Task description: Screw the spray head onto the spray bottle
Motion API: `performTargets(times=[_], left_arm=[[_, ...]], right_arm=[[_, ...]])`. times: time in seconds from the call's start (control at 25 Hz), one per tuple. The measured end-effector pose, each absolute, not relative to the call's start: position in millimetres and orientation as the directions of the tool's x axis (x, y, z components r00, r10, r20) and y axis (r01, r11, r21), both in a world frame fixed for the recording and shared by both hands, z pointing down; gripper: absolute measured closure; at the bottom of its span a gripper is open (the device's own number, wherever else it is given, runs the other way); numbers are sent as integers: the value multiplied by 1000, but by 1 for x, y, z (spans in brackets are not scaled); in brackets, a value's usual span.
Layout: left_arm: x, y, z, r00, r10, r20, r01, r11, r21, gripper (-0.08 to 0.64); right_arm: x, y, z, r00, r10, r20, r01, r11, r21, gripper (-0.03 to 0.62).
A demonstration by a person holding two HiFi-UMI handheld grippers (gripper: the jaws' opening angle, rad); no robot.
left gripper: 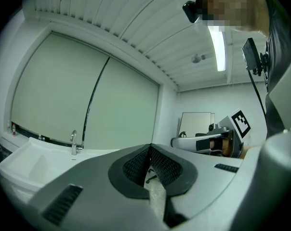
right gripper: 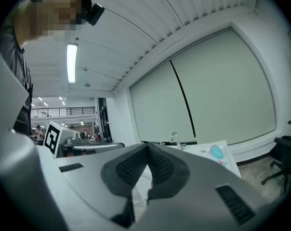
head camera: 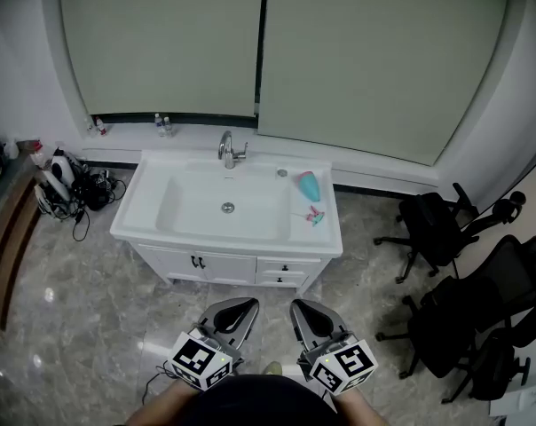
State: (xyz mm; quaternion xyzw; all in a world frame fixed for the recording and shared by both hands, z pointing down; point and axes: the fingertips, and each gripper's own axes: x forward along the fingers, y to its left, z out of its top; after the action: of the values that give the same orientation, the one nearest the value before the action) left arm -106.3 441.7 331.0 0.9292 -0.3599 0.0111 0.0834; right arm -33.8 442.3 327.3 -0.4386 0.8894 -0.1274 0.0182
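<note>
Grey marbled flooring runs up to a white washbasin (head camera: 224, 243) under a blinded window. Head view: the teal spray bottle (head camera: 309, 185) sits on the washbasin's right ledge, with the spray head (head camera: 315, 216) just in front of it. The left gripper (head camera: 240, 307) and right gripper (head camera: 304, 309) are held well short of the washbasin. Left gripper view: jaws clenched together on nothing, washbasin off to the left. Right gripper view: jaws likewise pressed together and empty, with the bottle on the washbasin beyond them.
</note>
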Motion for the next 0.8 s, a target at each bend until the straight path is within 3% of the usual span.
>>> performTargets(times=[0.8], left_arm=[[-62, 440, 354, 762, -635, 125, -647, -741, 180, 555]], right_arm=[[9, 442, 348, -616, -784, 78, -766, 573, -293, 591]])
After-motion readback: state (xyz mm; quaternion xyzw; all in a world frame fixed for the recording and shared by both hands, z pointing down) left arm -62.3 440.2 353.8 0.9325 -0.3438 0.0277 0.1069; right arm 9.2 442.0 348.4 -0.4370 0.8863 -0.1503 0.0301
